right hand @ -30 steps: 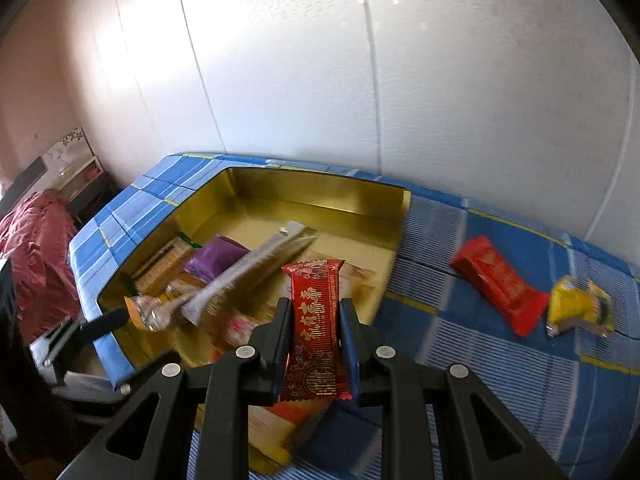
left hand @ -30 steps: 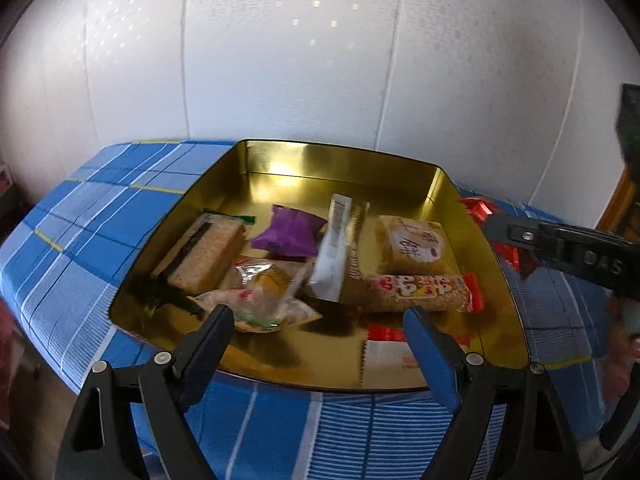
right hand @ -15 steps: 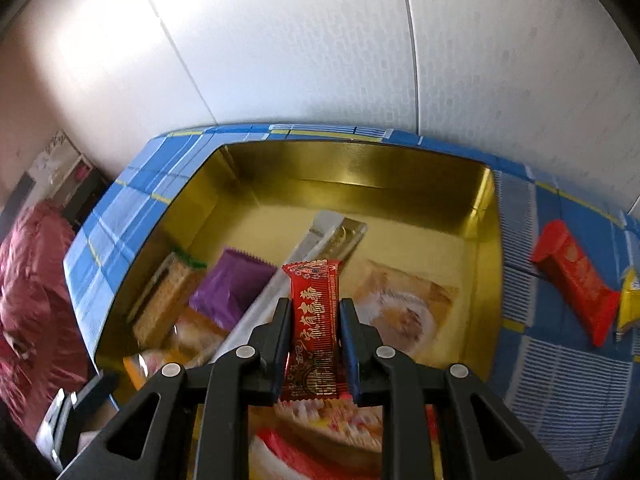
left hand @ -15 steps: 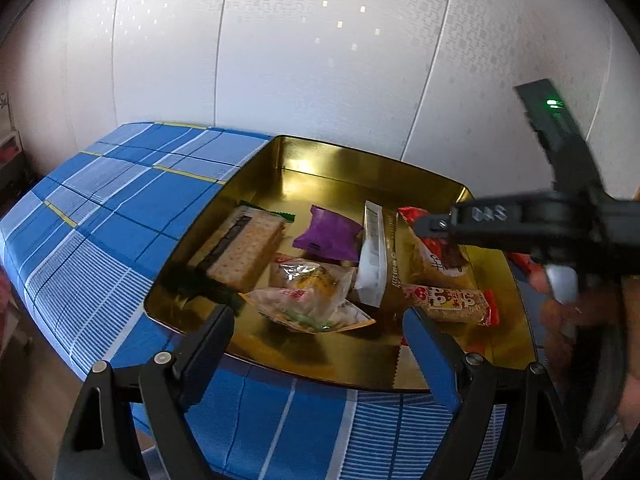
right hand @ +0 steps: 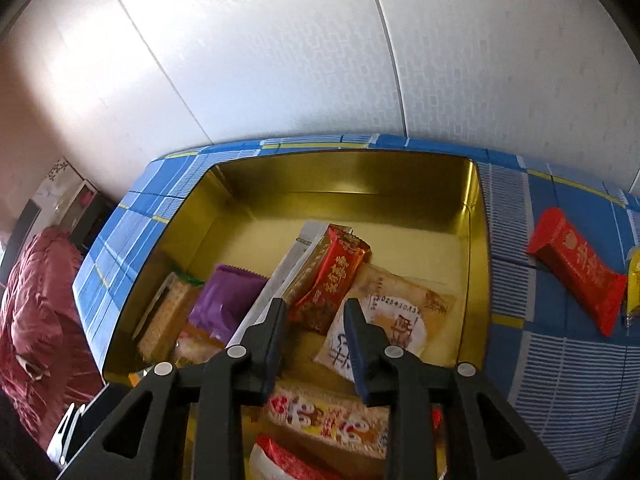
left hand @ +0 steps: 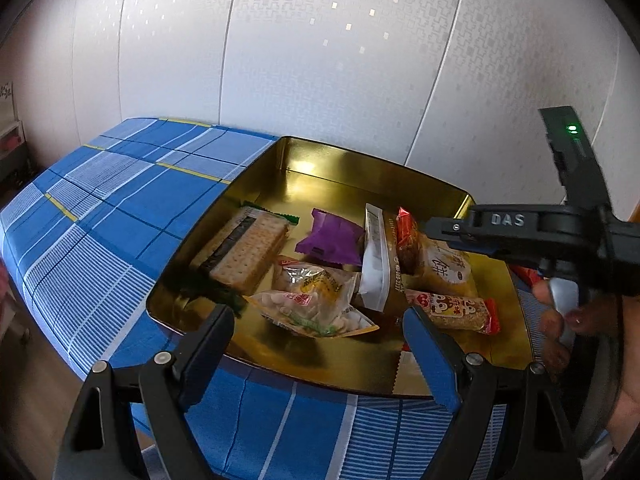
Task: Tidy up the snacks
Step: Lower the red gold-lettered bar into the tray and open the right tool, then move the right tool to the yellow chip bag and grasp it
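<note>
A gold tin (left hand: 360,172) on the blue checked cloth holds several snacks: a cracker pack (left hand: 248,252), a purple packet (left hand: 332,238), a long white packet (left hand: 376,264) and a clear bag (left hand: 316,300). A red patterned packet (right hand: 332,276) lies tilted on the white packet and a round cake packet (right hand: 392,316). My right gripper (right hand: 316,308) hangs just above and short of it. Its jaws are opening, and their pads are off the packet. My left gripper (left hand: 318,316) is open and empty at the tin's near edge.
On the cloth to the right of the tin lie another red packet (right hand: 576,268) and a yellow one (right hand: 634,280). A white wall stands close behind the table. Red bedding (right hand: 36,312) is at the left. A hand (left hand: 560,320) holds the right gripper.
My right gripper carried the red patterned packet over the tin. Its jaws then parted, and the packet dropped onto the snacks inside. The left gripper stayed open at the tin's edge.
</note>
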Available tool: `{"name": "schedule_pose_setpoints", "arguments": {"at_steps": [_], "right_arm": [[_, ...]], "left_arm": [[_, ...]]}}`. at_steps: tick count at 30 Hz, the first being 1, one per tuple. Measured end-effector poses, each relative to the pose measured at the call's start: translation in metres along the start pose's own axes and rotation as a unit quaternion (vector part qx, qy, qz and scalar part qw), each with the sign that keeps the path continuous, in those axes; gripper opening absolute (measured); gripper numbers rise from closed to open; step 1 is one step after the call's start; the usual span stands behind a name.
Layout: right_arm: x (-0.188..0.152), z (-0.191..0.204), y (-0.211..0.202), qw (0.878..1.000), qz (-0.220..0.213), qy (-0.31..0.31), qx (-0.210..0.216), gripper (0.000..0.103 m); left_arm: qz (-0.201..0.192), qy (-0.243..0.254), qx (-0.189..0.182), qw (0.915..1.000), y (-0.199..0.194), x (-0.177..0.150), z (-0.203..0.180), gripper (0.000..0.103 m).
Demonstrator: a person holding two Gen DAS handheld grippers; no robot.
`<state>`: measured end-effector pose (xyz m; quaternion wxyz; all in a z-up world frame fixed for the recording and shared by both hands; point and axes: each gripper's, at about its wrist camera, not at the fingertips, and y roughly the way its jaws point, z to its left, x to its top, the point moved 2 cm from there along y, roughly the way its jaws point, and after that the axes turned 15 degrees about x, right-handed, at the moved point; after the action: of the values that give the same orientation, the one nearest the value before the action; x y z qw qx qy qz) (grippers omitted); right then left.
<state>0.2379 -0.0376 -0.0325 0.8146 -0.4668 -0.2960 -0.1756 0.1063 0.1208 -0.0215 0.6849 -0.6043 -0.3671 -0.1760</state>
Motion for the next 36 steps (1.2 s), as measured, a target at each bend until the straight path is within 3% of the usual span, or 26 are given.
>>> {"name": "schedule_pose_setpoints", "arguments": {"at_steps": [7, 15, 30, 36], "right_arm": [[-0.013, 0.0, -0.029, 0.999, -0.026, -0.019, -0.012, 0.03], [-0.029, -0.027, -0.075, 0.996, -0.065, -0.019, -0.051, 0.03], [-0.094, -0.136, -0.142, 0.987, -0.066, 0.054, -0.139, 0.03], [-0.101, -0.183, -0.166, 0.975, -0.067, 0.089, -0.19, 0.037]], "left_arm": [[-0.006, 0.007, 0.002, 1.0, -0.001, -0.001, -0.005, 0.087], [-0.025, 0.025, -0.01, 0.9993, -0.007, -0.002, -0.016, 0.087], [-0.056, 0.064, -0.007, 0.9964, -0.02, -0.008, -0.04, 0.091], [-0.069, 0.063, -0.028, 0.9952, -0.03, -0.013, -0.045, 0.095]]}}
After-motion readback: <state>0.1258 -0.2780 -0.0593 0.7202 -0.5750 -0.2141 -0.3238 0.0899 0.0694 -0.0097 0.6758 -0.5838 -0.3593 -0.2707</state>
